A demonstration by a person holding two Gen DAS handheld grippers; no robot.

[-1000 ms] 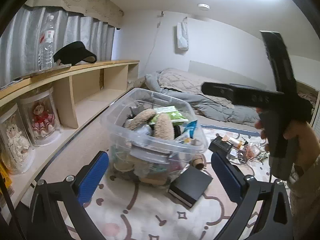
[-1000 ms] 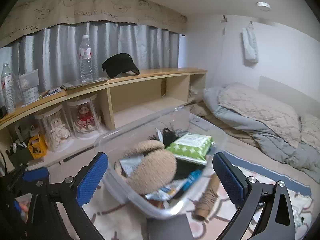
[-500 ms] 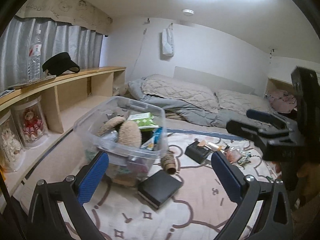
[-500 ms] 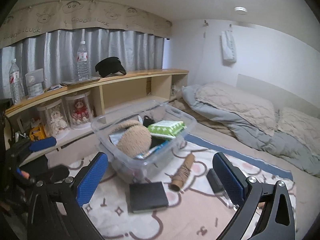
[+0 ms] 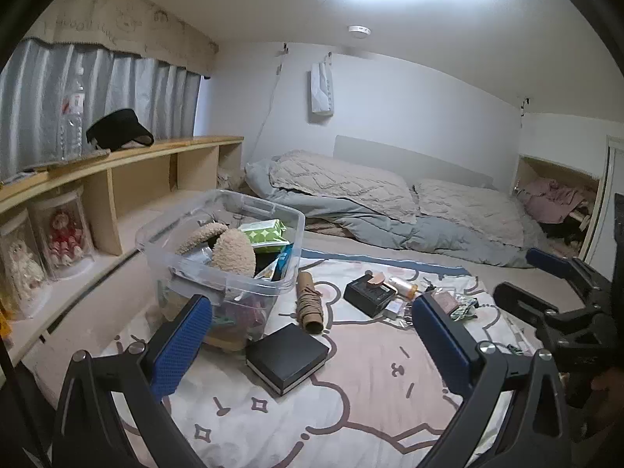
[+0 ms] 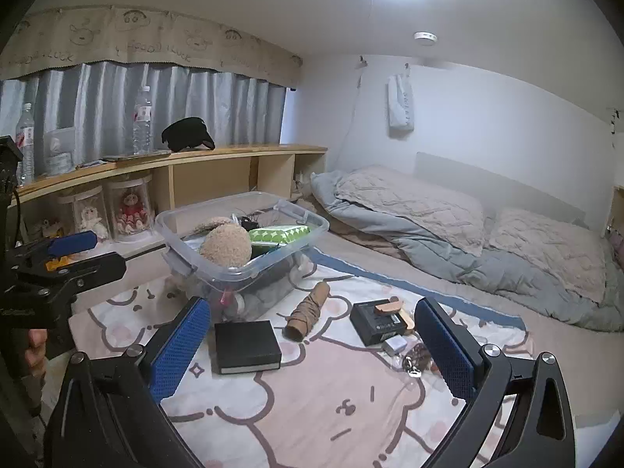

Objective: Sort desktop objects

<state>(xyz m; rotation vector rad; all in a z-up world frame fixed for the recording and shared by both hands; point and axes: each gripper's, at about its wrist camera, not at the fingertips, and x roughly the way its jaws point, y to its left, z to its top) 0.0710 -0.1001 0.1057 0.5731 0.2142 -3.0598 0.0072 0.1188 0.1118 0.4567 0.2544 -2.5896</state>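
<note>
A clear plastic bin [image 5: 218,245] [image 6: 241,241] holds a plush toy, a green packet and other items. It stands on a cartoon-print mat [image 5: 351,397] [image 6: 331,390]. In front of it lie a black box [image 5: 286,357] [image 6: 246,345], a brown roll [image 5: 310,304] [image 6: 308,310], a second black box [image 5: 368,292] [image 6: 382,321] and small clutter [image 5: 448,304]. My left gripper [image 5: 312,345] is open and empty above the mat. My right gripper [image 6: 314,345] is open and empty too, and shows at the right edge of the left wrist view [image 5: 546,284].
A wooden shelf [image 6: 218,160] along the left wall carries water bottles [image 6: 142,121], a black cap [image 6: 187,134] and doll jars [image 6: 128,210]. A bed with grey and beige quilts [image 6: 448,218] lies behind the mat. The left gripper shows at the left of the right wrist view [image 6: 78,253].
Both grippers have pulled back and away from the bin, so the mat and the loose items in front of it have come into view. Both stay open and empty.
</note>
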